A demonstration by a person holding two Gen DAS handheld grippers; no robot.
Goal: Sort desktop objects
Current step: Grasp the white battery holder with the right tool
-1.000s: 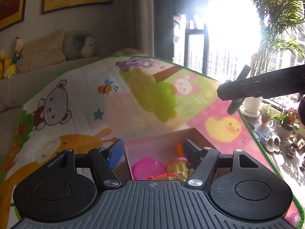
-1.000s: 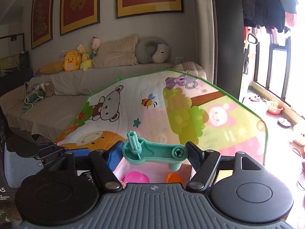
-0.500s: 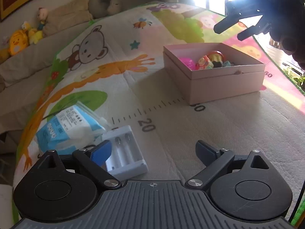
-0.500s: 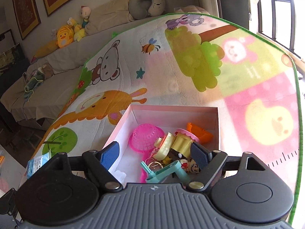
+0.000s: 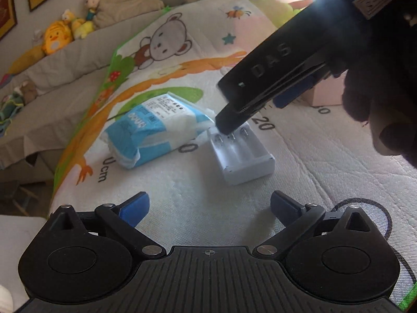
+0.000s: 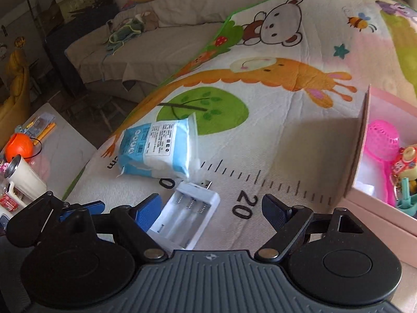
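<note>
White plastic battery charger [image 5: 242,154], one of them, three empty slots with springs, sits on the play mat [image 6: 273,135] right by the printed 20 on the ruler marks, near the mat's front-left corner. One blue-and-white tissue pack [image 5: 153,127] lies just beside it on the side toward the mat's left edge, so close I can't tell if they actually touch. Two grippers in play. The left gripper [image 5: 209,208] hangs low over the mat short of the charger, jaws spread wide, holding nothing. The right gripper [image 6: 211,208] comes in from above at a steep slant, its black body crossing the left camera's view with one dark tip down at the spring end of the charger; its jaws are wide apart too and empty, with the charger lying between them and closer to the blue pad [image 6: 148,212]. One pink box [image 6: 365,182] sits further right along the mat, lid off, and inside there's a pink mesh basket [image 6: 381,140], a teal toy piece [image 6: 405,198] and a small red-and-yellow trinket [image 6: 405,161], all bunched together.
</note>
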